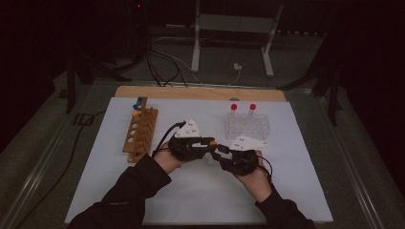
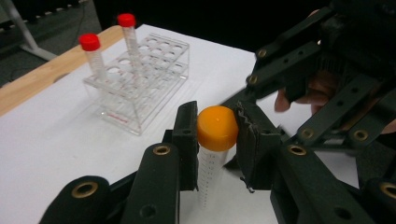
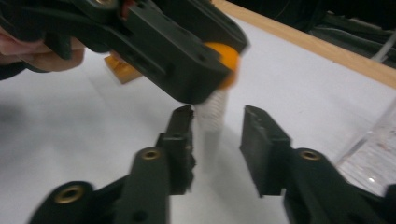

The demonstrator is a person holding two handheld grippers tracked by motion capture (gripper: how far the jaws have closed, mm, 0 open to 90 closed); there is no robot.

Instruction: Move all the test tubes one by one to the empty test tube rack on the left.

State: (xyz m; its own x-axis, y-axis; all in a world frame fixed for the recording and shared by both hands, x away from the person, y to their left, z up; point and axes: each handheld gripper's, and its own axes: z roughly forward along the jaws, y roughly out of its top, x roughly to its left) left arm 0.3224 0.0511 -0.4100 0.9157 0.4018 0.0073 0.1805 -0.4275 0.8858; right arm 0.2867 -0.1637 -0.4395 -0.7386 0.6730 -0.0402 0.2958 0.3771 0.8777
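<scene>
Above the middle of the white sheet (image 1: 191, 191), between the wooden rack (image 1: 141, 129) and the clear plastic rack (image 2: 140, 93): a handover of one tube (image 2: 209, 165), upright, cap up. Gripped at the orange cap (image 2: 217, 128) by the left gripper (image 2: 215, 122), jaws narrowed hard against both sides of it. Flanked lower down by the right gripper (image 3: 218, 122), jaws parted, one on each side of the tube's body, pads clear of it. Impossible to tell whether the tube's foot touches the sheet.

By these pictures, a release by the lower claw with the grip left at the cap. To do it well: keep the left clamp steady and level, draw the right jaws straight back without brushing the body, avoid any twist that could loosen the cap or swing the tube.

Tube slim, round, see-through, printed with a ladder of fine marks; cap smooth, rounded, glossy orange. Jaw pads matt black, the edges ridged like saw teeth. Clear rack boxy, drilled with rows of round holes, two red-capped tubes (image 2: 89, 42) standing at its back. Wooden rack warm brown, also drilled. Sheet flat, pale, unmarked.
</scene>
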